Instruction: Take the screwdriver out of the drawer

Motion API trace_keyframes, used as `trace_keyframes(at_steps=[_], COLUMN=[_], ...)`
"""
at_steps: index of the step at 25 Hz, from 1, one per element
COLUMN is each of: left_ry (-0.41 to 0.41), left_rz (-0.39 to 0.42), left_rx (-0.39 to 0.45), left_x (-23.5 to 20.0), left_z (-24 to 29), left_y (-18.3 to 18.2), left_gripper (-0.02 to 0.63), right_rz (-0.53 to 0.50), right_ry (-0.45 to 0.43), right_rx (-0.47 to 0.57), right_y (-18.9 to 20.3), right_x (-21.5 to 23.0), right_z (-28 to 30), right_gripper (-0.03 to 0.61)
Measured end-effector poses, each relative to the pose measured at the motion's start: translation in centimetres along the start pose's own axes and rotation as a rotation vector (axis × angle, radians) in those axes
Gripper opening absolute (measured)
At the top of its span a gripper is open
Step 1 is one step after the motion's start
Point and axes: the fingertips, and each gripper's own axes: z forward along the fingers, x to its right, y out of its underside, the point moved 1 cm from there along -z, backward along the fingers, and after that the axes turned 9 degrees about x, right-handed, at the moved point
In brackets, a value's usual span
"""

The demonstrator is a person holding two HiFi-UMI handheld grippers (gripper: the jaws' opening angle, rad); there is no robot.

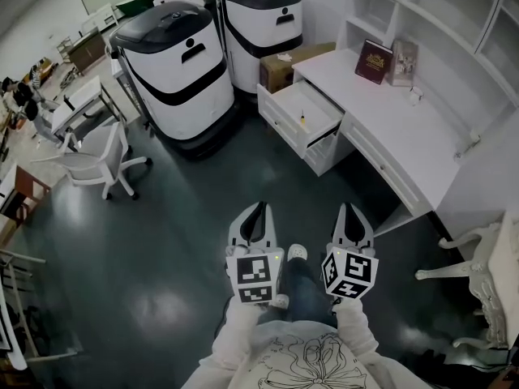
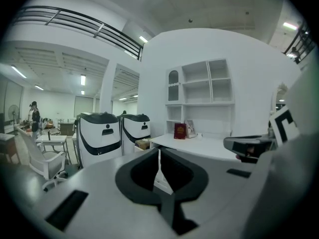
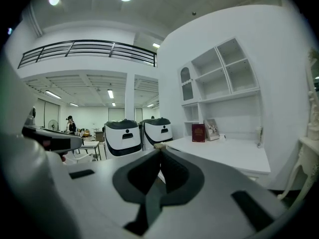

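A white desk (image 1: 405, 128) stands at the upper right in the head view, with one drawer (image 1: 318, 108) pulled open toward the floor. Inside it lies a small screwdriver (image 1: 302, 120) with a yellow and dark handle. My left gripper (image 1: 259, 209) and right gripper (image 1: 350, 210) are held side by side over the dark floor, well short of the drawer. Both are shut with nothing between the jaws. In the left gripper view the left gripper (image 2: 159, 156) points toward the desk (image 2: 199, 146). The right gripper (image 3: 159, 153) faces the desk (image 3: 234, 153) as well.
Two large white-and-black machines (image 1: 174, 63) (image 1: 261, 23) stand left of the drawer, with a cardboard box (image 1: 284, 65) behind it. A red book (image 1: 373, 61) leans on the desk. A white office chair (image 1: 101, 156) is at left, an ornate white chair (image 1: 478, 282) at right.
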Motion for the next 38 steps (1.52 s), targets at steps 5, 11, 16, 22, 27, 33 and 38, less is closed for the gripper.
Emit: trace_keyframes(at_steps=[5, 11, 16, 22, 27, 33, 38], left_ry=[-0.026, -0.065, -0.086, -0.098, -0.105, -0.109, -0.098], left_rz=[-0.005, -0.006, 0.008, 0.015, 0.013, 0.013, 0.011], left_rx=[-0.005, -0.005, 0.001, 0.009, 0.001, -0.018, -0.03], left_x=[-1.2, -2.2, -2.3, -2.3, -2.4, -2.8, -3.3], left_z=[3.6, 10.4, 16.2, 22.5, 25.4, 28.4, 30.8], left_y=[0.1, -0.6, -1.9, -3.1, -3.2, -2.7, -2.4], left_gripper=[0.015, 0.015, 0.015, 0.015, 0.015, 0.015, 0.015], right_rz=[-0.003, -0.006, 0.003, 0.006, 0.009, 0.013, 0.02], right_ry=[-0.025, -0.067, -0.093, -0.133, -0.145, -0.15, -0.143], right_rx=[0.001, 0.01, 0.021, 0.033, 0.019, 0.001, -0.012], right_y=[0.2, -0.5, -1.7, -2.7, -2.4, -1.6, -1.1], right_x=[0.1, 1.2, 2.8, 4.2, 4.7, 5.5, 5.7], right_z=[4.4, 11.6, 17.9, 24.3, 27.4, 30.2, 32.6], right_gripper=[0.003, 0.003, 0.003, 0.003, 0.003, 0.003, 0.003])
